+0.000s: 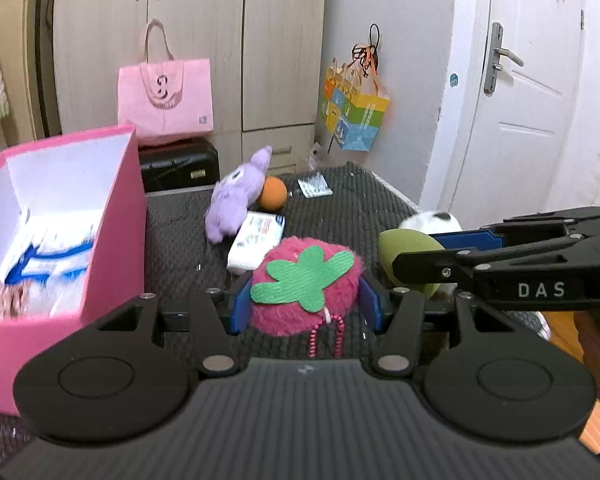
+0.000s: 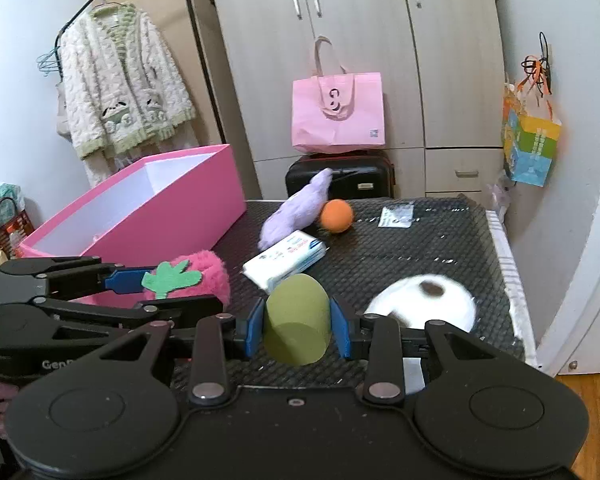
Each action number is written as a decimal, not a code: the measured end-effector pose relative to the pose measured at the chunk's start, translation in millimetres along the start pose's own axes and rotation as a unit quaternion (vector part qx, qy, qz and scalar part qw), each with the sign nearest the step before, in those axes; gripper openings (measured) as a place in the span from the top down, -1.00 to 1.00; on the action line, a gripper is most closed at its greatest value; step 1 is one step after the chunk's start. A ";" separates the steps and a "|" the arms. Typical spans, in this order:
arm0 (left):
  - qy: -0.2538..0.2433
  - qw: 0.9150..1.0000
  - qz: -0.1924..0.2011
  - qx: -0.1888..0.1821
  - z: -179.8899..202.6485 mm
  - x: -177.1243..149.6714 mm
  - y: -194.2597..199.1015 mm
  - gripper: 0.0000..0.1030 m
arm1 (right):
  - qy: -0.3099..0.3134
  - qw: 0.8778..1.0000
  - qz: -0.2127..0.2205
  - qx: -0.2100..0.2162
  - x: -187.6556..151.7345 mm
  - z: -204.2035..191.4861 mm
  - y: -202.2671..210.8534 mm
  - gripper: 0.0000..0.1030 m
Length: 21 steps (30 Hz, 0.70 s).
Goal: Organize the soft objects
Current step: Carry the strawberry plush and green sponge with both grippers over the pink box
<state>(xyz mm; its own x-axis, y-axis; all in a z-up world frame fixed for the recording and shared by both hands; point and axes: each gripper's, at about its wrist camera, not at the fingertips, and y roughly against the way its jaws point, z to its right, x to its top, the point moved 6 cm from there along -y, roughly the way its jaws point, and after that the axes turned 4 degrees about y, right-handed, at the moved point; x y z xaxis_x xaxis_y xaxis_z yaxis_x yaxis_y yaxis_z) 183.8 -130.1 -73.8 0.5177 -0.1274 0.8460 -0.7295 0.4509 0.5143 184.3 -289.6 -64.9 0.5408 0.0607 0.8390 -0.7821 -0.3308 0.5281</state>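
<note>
Each camera sits just behind its own fingers, looking forward and slightly down across the dark table (image 1: 340, 200) toward the wardrobe (image 2: 360, 20). The left view faces further right, catching the door (image 1: 532, 80); the right view catches the hanging jacket (image 2: 120, 80). Both share the pink box (image 1: 112, 220), pink bag (image 2: 336, 108) and each other's gripper.

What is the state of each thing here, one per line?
Pink strawberry toy: held in left gripper.
Green sponge: held in right gripper.
Pink box: open.
Purple toy: lying on mat.
Orange ball: touching purple toy.
</note>
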 end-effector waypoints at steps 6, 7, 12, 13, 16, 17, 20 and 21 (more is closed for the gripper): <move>0.002 1.000 -0.002 0.004 -7.5 -9.9 23.6 -0.02 | -0.009 1.000 -0.001 0.008 -8.7 -20.3 15.3 0.20; 0.002 1.000 -0.002 0.005 -8.2 -10.6 27.2 -0.02 | -0.012 1.000 0.000 0.011 -9.8 -23.9 17.7 0.20; 0.001 1.000 0.010 0.006 -12.9 -12.0 58.2 -0.02 | -0.011 1.000 -0.005 0.028 -16.3 -42.1 28.8 0.20; 0.000 1.000 0.010 0.007 -14.8 -12.7 64.4 -0.02 | -0.013 0.999 -0.007 0.039 -17.6 -45.2 31.0 0.20; -0.002 1.000 0.003 0.014 -21.3 -16.8 80.0 -0.02 | -0.013 0.998 -0.012 0.063 -21.4 -53.8 36.6 0.20; -0.003 1.000 0.000 0.016 -23.8 -18.5 84.8 -0.02 | -0.014 0.997 -0.015 0.070 -23.1 -56.7 37.9 0.20; -0.003 1.000 -0.006 0.022 -30.5 -23.9 97.4 -0.02 | -0.015 0.995 -0.025 0.094 -27.0 -67.2 38.8 0.20; -0.001 1.000 -0.008 0.024 -33.5 -25.6 101.6 -0.02 | -0.013 0.994 -0.029 0.102 -28.3 -71.2 38.6 0.20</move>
<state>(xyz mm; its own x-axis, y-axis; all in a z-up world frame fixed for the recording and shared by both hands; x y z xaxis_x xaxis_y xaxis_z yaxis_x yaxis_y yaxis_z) 111.4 -51.4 -47.9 0.5292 -0.1356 0.8376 -0.7415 0.4060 0.5342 116.7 -237.0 -58.9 0.5925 0.0610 0.8033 -0.6722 -0.5122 0.5347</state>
